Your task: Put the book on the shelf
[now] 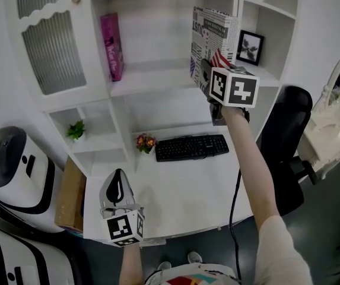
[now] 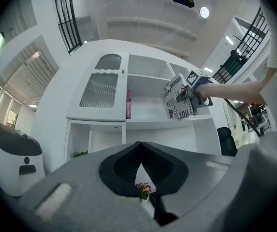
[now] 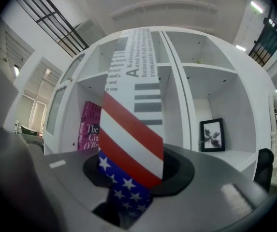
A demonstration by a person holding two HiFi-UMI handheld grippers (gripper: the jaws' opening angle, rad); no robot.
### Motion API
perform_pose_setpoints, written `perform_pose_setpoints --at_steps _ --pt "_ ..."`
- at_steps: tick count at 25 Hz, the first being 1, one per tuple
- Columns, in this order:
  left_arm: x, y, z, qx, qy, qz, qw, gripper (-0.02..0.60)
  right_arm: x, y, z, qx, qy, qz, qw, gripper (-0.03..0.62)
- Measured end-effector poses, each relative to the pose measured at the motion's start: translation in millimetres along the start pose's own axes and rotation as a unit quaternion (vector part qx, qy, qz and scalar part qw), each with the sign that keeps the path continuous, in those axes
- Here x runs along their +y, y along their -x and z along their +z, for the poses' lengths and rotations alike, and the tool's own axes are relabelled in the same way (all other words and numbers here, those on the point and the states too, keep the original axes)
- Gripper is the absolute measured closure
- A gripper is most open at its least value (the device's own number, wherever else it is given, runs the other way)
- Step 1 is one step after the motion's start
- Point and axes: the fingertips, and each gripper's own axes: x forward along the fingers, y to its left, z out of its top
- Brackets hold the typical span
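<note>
My right gripper [image 1: 210, 70] is shut on a book [image 1: 211, 37] with a black-and-white text cover and a stars-and-stripes spine [image 3: 131, 139]. It holds the book upright in front of the middle shelf compartment [image 1: 158, 79], at that compartment's right side. In the left gripper view the book [image 2: 179, 103] shows at the same place, tilted a little. A pink book [image 1: 111, 45] stands at the left of this compartment. My left gripper [image 1: 115, 192] hangs low over the desk's front left, its jaws shut with nothing in them [image 2: 139, 170].
A black keyboard [image 1: 191, 147] and a small flower pot [image 1: 145, 142] lie on the white desk [image 1: 181, 189]. A framed picture [image 1: 250, 46] stands in the right compartment. A black chair [image 1: 288, 141] is at the right. A green plant [image 1: 75, 129] sits in a lower cubby.
</note>
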Motion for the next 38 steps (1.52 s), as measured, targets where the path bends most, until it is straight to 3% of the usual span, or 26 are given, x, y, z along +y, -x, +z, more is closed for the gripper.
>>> perform_pose_setpoints --at_steps 16,38 --pt "21.1 -15.4 -26.0 0.035 -0.01 0.026 0.999 0.583 -20.8 -88.3 -5.0 0.031 -0.012 -0.02 0.999 0.441" --pt "26.8 -11.5 -51.4 0.068 -0.01 0.039 0.9969 0.582 -23.7 -158.5 -10.8 0.044 -0.012 -0.025 0.999 0.441"
